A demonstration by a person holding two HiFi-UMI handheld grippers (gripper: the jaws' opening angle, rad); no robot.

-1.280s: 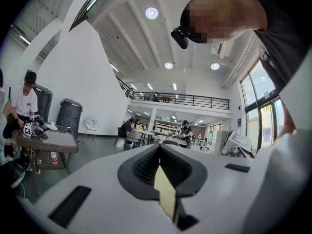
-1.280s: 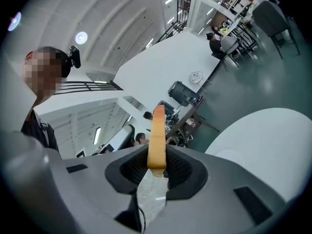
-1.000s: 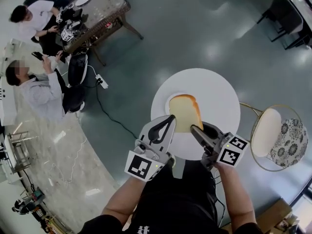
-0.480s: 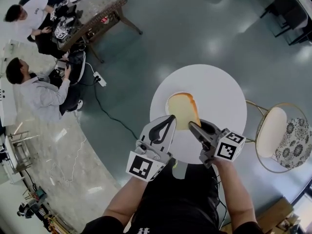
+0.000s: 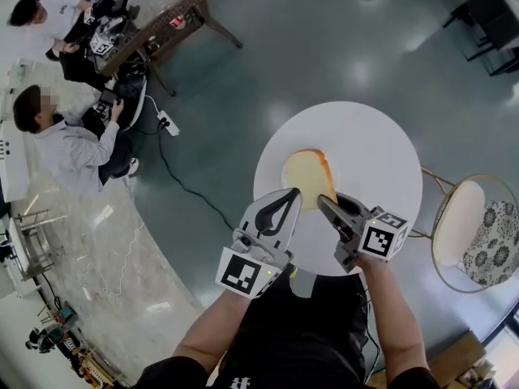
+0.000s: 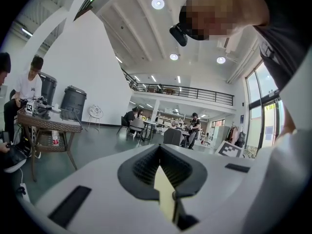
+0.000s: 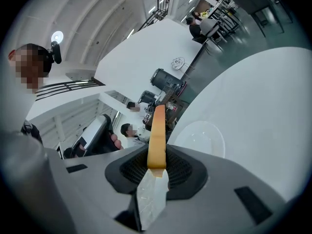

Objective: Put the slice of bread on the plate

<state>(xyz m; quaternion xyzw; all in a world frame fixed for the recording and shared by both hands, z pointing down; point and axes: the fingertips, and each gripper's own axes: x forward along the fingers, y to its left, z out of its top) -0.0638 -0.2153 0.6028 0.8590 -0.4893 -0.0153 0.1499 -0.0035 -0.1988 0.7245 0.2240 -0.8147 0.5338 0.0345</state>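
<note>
Bread [image 5: 308,177]: one pale cream slice with golden-brown crust along its far-right side. It sits broad face up, its long axis running from the near edge of the tabletop [image 5: 373,148] toward the far edge. It is left of centre, over a clear plate [image 7: 200,138]. Right claw [image 5: 324,203] grasps its near edge. Left claw [image 5: 286,194] is clenched, just beside the slice.

Slice of bread [image 5: 308,177]: between the right gripper [image 5: 323,203]'s jaws, above the round table [image 5: 373,160].
Plate [image 7: 200,139]: on the table, near the bread.
Chair [image 5: 462,225]: right of the table.
</note>
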